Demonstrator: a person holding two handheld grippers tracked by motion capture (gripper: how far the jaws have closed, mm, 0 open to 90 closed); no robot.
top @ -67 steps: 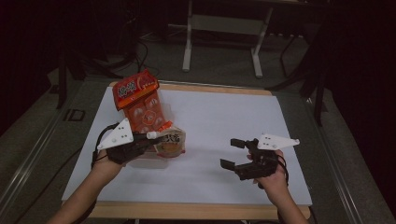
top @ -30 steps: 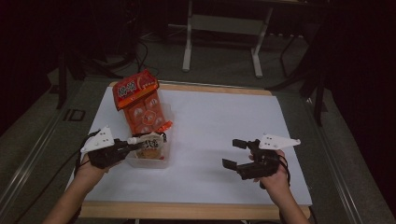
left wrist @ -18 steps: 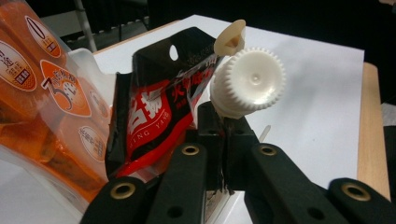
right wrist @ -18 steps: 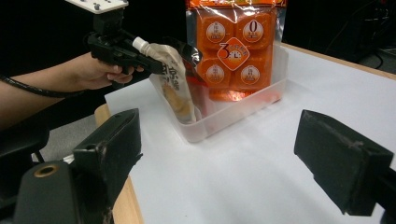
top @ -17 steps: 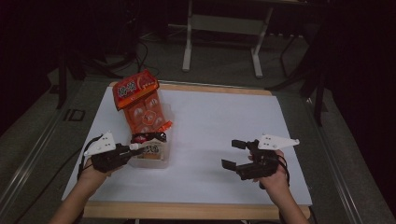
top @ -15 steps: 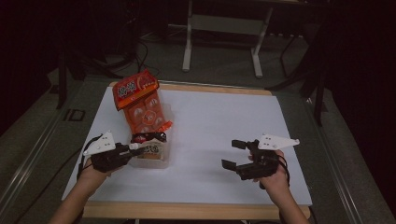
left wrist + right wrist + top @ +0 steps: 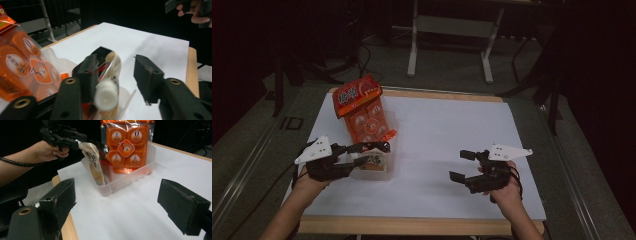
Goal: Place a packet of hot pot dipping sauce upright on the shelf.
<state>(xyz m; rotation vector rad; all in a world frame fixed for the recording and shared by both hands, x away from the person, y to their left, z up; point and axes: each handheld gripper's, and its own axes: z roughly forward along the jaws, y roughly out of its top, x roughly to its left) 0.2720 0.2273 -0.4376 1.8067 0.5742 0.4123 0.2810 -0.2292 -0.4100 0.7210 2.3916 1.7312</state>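
Clear plastic tub point(image 7: 130, 178) receiving snack packet point(image 7: 96, 165); left hand-held gripper point(image 7: 369, 152) jaws parted, releasing; right hand-held gripper point(image 7: 464, 165) wide open, empty; next: withdraw leftwards.

Orange jelly-cup bag point(image 7: 127, 145) running off the top edge, snack packet's point(image 7: 110, 82) print blurring close up, clear tub point(image 7: 372, 172) partly hiding behind left claw point(image 7: 369, 153).

You have a white sheet point(image 7: 447, 135) spread over most of the bench point(image 7: 422, 226), whose wooden edge shows along the near and far sides. Beyond the bench, a pale metal stand point(image 7: 449, 37) rests on two splayed legs on the grey floor point(image 7: 447, 75). Dark cables point(image 7: 362, 52) trail across that floor at the far left, near a dark chair leg point(image 7: 277, 85).
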